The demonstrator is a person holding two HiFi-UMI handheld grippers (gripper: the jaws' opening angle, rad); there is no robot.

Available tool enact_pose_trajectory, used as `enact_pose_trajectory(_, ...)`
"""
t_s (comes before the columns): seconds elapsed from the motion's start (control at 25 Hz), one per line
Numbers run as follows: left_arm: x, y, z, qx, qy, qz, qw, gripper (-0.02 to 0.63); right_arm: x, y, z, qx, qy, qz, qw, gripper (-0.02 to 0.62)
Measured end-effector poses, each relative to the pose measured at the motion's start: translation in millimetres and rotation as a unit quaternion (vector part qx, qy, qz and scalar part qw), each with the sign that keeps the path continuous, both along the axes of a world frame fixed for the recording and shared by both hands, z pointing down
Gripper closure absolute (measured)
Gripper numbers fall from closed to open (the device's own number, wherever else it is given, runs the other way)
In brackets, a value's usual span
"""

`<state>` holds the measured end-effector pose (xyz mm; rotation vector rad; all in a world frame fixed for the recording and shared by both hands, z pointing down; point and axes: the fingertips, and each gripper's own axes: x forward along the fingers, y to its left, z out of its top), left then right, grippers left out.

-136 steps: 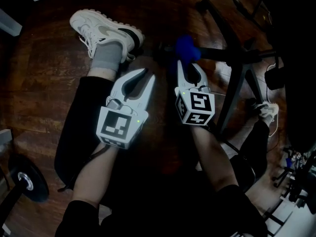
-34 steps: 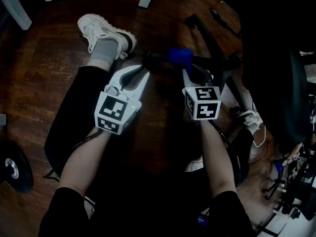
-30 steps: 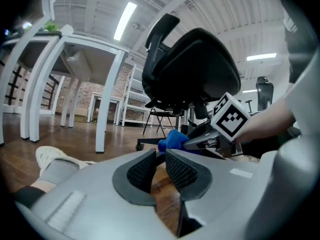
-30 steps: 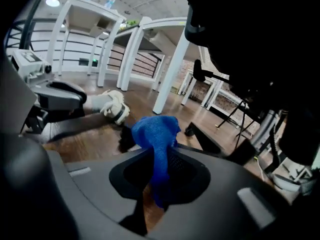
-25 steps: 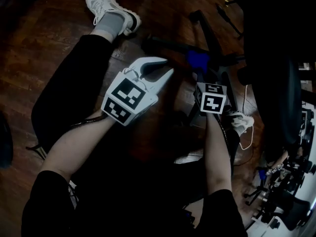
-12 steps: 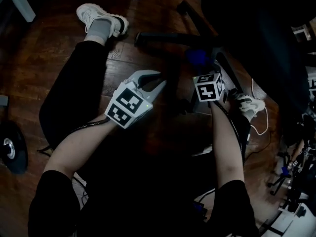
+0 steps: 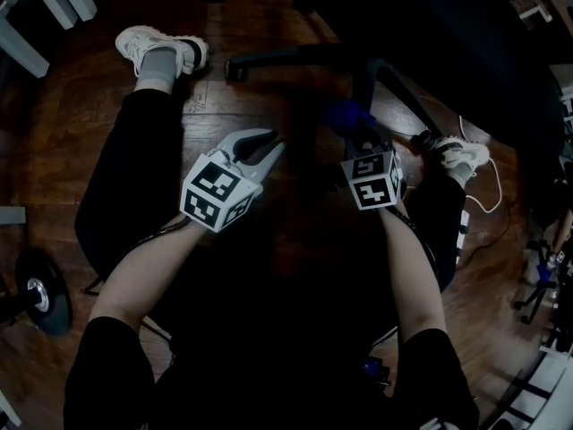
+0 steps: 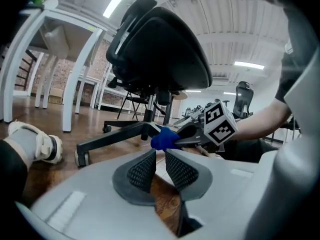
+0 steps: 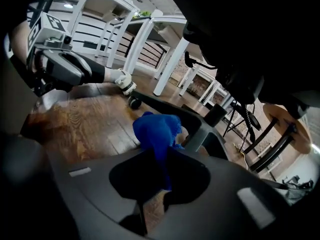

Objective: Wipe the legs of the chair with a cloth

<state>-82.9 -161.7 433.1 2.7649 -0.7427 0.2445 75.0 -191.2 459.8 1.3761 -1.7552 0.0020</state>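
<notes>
Right tongs [image 7: 355,133] pinch the blue cloth [image 7: 344,113]. In the right gripper view the bunched fabric covers the pads, so we cannot see how much of it is clamped. Left tongs [image 7: 276,140] are pressed almost together with nothing between them, hanging over the wooden floor [image 7: 54,150] between our knees.

We see the chair [image 8: 160,54] in the head view only as a black mass cut off at the top. One chair leg [image 7: 295,58] with its caster [image 7: 235,68] shows clearly, and the other legs merge into shadow.

From the left gripper view the cloth sits low by the hub where the legs meet. Whether it presses on a leg we cannot tell. That view also shows a white counter [image 8: 65,21] behind, which is missing from the head view. Only the head view shows both white shoes [image 7: 157,45].

Compared with half a second ago, the cloth remains clamped and the left tongs stay closed.
</notes>
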Motion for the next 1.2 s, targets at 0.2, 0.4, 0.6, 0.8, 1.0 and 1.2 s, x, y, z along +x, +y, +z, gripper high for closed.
enact_pose_trajectory(0.2, 3.1, 3.3, -2.0, 0.007, 0.001, 0.001, 1.0, 0.545, -8.8, 29.3, 11.2, -0.011, -0.012, -0.002, 1.0, 0.52)
enact_pose_trajectory(0.4, 4.9, 7.4, -1.8, 0.012, -0.006, 0.007, 0.9999, 0.545, -19.0, 49.3, 20.9, -0.024, 0.005, -0.021, 0.999, 0.52)
enact_pose_trajectory(0.6, 5.8, 10.1, -2.6, 0.019, -0.008, 0.011, 0.9997, 0.545, -24.7, 66.1, 26.6, -0.038, 0.016, -0.036, 0.999, 0.52)
enact_pose_trajectory(0.8, 6.5, 9.2, -5.4, 0.025, -0.01, 0.012, 0.9996, 0.545, -32.0, 70.2, 23.3, -0.037, 0.007, -0.055, 0.998, 0.52)
enact_pose_trajectory(1.0, 7.3, 9.6, -6.1, 0.036, -0.015, 0.017, 0.9991, 0.545, 2.2, 11.4, -34.4, 0.065, -0.045, -0.007, 0.997, 0.52)
enact_pose_trajectory(1.2, 14.1, 23.1, 9.4, 0.061, -0.06, 0.049, 0.9951, 0.545, 44.4, -48.5, -54.3, 0.101, -0.029, 0.043, 0.994, 0.52)
